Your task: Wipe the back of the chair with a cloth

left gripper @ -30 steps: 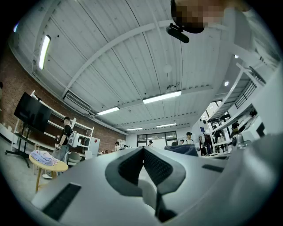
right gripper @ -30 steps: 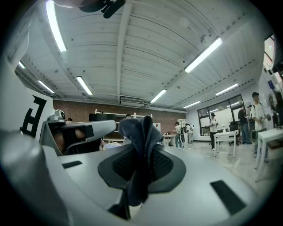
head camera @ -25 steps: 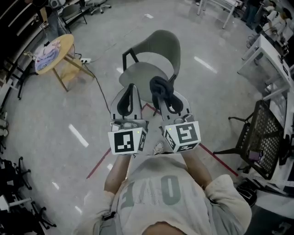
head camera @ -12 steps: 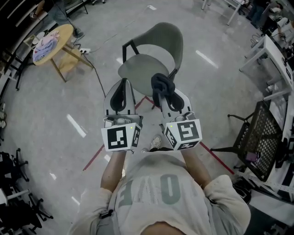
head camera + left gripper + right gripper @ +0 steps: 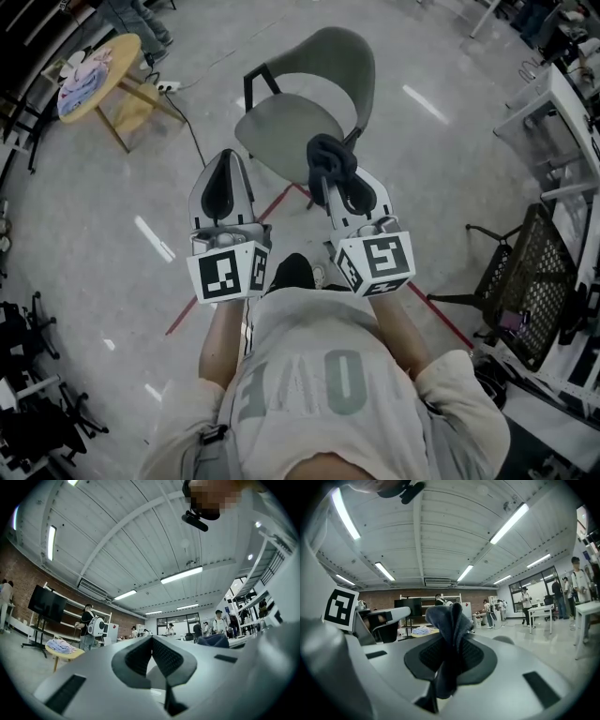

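Note:
A grey-green chair stands on the floor ahead of me, its seat toward me and its curved back on the far side. My right gripper is shut on a dark blue cloth that bunches up above its tips, just over the seat's near right edge. From the right gripper view the cloth stands up between the shut jaws of the right gripper. My left gripper hangs left of the seat, shut with nothing in it; the left gripper shows its pads pressed together.
A round wooden table with a pale cloth on it stands far left, a cable trailing from it. A black mesh chair and white desks are at the right. Red tape crosses the floor.
My left gripper has drifted left, away from the right one. The chair sits nearer and more under the grippers. A shoe now shows below them. The cloth stays gripped.

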Tool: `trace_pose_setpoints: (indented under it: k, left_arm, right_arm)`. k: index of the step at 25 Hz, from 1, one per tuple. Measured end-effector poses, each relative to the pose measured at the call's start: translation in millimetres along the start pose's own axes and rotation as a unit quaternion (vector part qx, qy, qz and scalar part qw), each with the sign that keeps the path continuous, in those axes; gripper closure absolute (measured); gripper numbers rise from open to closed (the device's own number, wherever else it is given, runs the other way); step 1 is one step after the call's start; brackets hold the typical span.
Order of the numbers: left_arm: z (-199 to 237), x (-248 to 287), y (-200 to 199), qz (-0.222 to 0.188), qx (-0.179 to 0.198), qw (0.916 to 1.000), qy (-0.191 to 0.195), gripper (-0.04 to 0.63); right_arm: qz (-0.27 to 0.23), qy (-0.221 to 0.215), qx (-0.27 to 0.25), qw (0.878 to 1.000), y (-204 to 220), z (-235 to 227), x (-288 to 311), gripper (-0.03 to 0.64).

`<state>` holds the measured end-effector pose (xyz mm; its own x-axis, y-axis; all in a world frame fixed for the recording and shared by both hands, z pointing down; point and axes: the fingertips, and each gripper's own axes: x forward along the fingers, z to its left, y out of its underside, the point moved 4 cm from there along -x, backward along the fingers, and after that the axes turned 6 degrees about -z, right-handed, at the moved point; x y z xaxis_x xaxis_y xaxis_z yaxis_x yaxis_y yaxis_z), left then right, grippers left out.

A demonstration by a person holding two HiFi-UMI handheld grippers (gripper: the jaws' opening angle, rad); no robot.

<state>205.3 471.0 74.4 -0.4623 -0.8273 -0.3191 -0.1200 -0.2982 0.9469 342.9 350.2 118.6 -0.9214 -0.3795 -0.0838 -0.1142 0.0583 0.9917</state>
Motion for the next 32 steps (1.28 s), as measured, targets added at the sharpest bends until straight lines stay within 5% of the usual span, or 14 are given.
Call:
trace_pose_setpoints:
  k: [8, 12, 18, 32]
  left_arm:
    - [-6.8, 25.1, 8.7, -0.022, 0.036, 0.9991, 0.006, 0.581]
    - [-1.9, 37.2, 28.3, -0.016, 0.023, 0.9996, 0.007, 0.581]
    - [51.5, 82.3, 70.5, -0.007, -0.002, 0.9991, -0.042, 0.581]
    - [193.6, 372.5, 96.2, -0.039, 0.001, 0.9974, 0.061, 0.581]
  right_arm:
    - [-0.012, 0.003, 0.009, 1.0, 11.6, -25.5, 22.7, 0.557]
    - [-0.007, -0.001, 0.021, 1.0, 25.4, -34.0, 38.6, 0.557]
    - [0.02, 0.011, 0.051, 0.998, 70.2, -46.0, 109.1, 0.557]
    - [-0.016, 0.079, 0.01, 0.997, 21.8, -84.4, 409.1, 0.557]
